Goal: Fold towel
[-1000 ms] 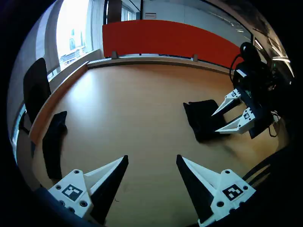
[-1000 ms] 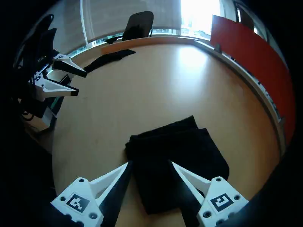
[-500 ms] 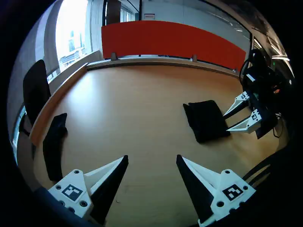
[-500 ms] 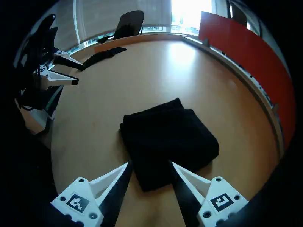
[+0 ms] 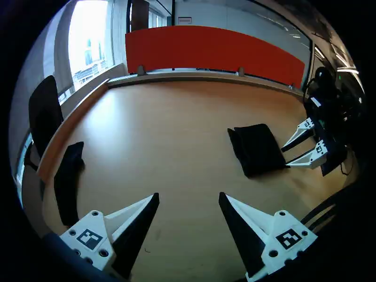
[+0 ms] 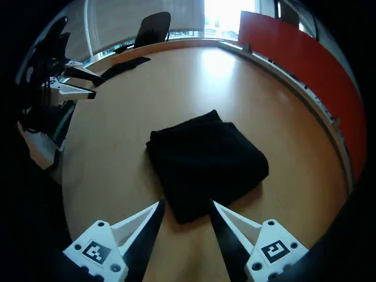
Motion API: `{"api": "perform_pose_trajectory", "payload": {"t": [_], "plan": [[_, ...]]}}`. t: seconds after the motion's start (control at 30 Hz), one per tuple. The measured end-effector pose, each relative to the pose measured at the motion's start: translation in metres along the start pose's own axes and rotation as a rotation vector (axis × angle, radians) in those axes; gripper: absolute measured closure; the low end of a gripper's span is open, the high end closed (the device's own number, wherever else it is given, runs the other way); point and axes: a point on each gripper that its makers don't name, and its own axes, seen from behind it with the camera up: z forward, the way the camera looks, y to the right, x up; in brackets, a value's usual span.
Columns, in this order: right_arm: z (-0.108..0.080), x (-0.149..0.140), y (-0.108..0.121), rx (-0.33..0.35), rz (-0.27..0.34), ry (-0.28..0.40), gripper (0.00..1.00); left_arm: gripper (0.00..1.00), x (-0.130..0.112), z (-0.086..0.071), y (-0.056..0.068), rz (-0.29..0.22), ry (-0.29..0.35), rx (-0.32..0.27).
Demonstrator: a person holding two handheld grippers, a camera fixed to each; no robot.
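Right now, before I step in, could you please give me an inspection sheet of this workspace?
Surface: wooden table, bare apart from the two cloths.
Job's things: black folded towel, lying flat as a neat rectangle.
Clutter: dark cloth, bunched at the table edge near the chair.
Grippers: left claw open and empty over bare wood; right claw open, with the towel's near corner between its fingers, not gripped.
Cables: nothing seen.
Surroundings: red partition along the far edge, black chair, bright window.
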Motion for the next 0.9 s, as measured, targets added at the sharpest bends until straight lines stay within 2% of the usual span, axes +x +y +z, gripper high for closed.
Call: {"api": "perform_pose_trajectory", "payload": {"t": [0.43,0.57,0.77,0.9], "plan": [[0.004,-0.018,-0.007,-0.021,0.057,-0.014,0.3,0.06,-0.002,0.0,0.001,0.007,-0.003,-0.002],[0.006,-0.022,-0.007,-0.034,0.064,-0.023,0.34,0.06,-0.003,0.0,0.002,0.007,-0.003,-0.002],[0.009,-0.025,-0.004,-0.058,0.093,-0.031,0.55,0.06,-0.003,-0.001,0.002,0.002,-0.002,-0.002],[0.009,-0.024,-0.002,-0.068,0.118,-0.027,0.74,0.06,-0.003,-0.002,0.002,0.003,-0.002,-0.003]]}}
